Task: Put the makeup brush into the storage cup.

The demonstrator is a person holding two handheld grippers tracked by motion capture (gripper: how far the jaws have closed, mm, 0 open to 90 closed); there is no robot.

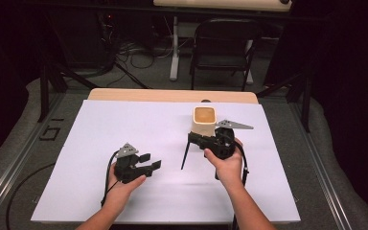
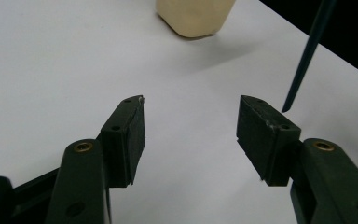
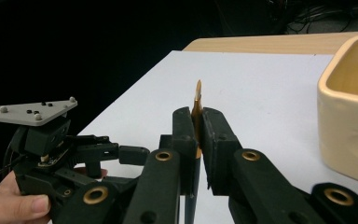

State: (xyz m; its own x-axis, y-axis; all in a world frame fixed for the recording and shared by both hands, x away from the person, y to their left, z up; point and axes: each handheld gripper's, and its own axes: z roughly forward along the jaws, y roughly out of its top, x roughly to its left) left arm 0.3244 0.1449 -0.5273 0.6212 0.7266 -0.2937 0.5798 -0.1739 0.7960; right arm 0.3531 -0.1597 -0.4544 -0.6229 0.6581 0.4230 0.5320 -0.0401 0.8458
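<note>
We see the right hand-held gripper point(image 1: 191, 139) clamped on a thin dark pencil point(image 1: 186, 155). In the right gripper view its jaws sit tight on the shaft, the orange end poking up just above the pads point(image 3: 214, 135). From the high view the pencil hangs tilted from the jaws, tip down toward the desk point(image 1: 148, 124) near its middle; we can't tell whether the tip touches the white sheet.

The cup point(image 1: 204, 121), cream with a squarish mouth, stands upright toward the far edge, right of centre. The right hand-held gripper is just beside it on the near side; touching or not, we can't tell.

The left hand-held gripper point(image 1: 151, 162) is left of centre, nearer the front edge, well apart from the cup. Its jaws stand moderately wide with nothing between them, just bare white sheet under the pads point(image 2: 128, 135). In the left gripper view the pencil tip shows ahead on the right and the cup base ahead at the top.

A folding chair point(image 1: 225, 48) stands on the floor beyond the far edge.
</note>
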